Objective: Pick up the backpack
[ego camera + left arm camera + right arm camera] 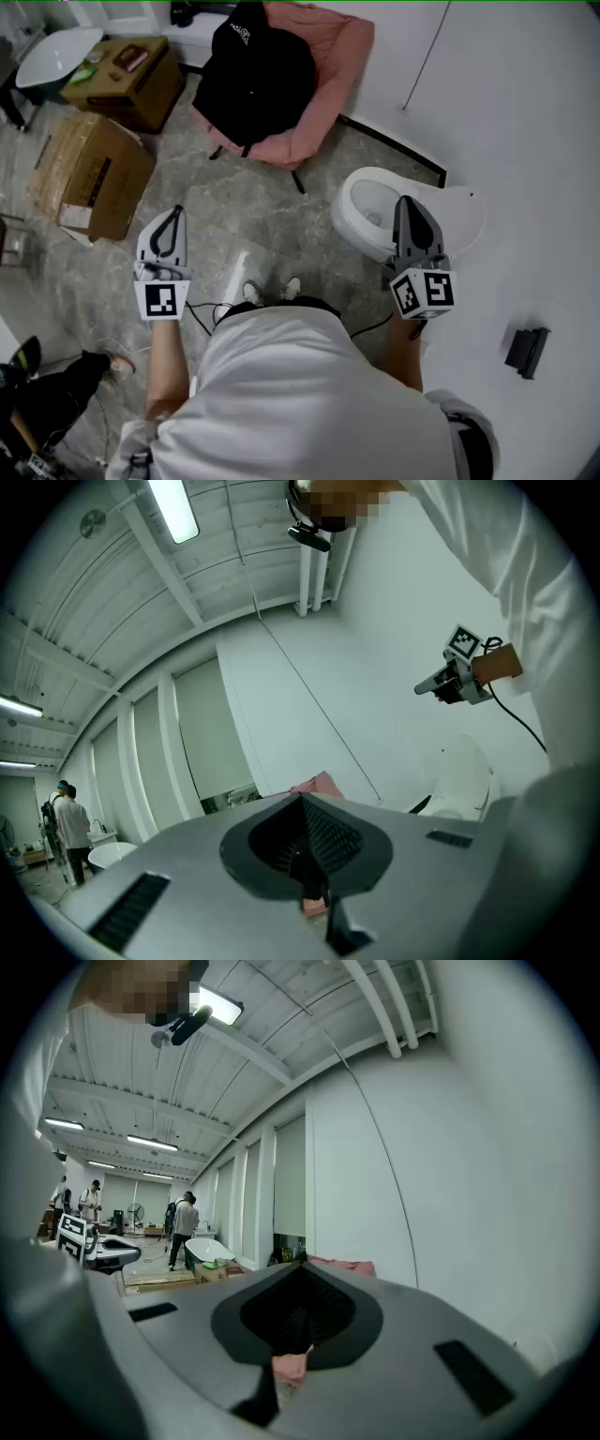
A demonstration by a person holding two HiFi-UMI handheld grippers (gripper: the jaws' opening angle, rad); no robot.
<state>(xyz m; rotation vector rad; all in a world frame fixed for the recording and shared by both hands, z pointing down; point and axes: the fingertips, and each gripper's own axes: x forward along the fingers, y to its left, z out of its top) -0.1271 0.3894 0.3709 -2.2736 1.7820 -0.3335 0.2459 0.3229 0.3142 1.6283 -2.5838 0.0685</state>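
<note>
Our left gripper (175, 217) is clenched with nothing in it, and our right gripper (410, 211) is clenched and empty too, both held about level in front of our body. We judge that we are at the very start: the approach is not yet made and nothing is touched. Just beyond the right gripper sits a white toilet (370, 211) on the floor, and off to the outer side of the left gripper lies a cardboard box (89, 173), with a second box (127, 82) farther ahead of it. Well ahead of both grippers, between their lines and somewhat nearer the left one's, the backpack (253, 70) rests on the seat of a pink chair (333, 56). The next move, as we see it, calls for stepping past the toilet, opening one gripper and aiming it at a strap or top loop, which we cannot make out from here. We count two grippers, one backpack, one chair, two boxes and one toilet.
</note>
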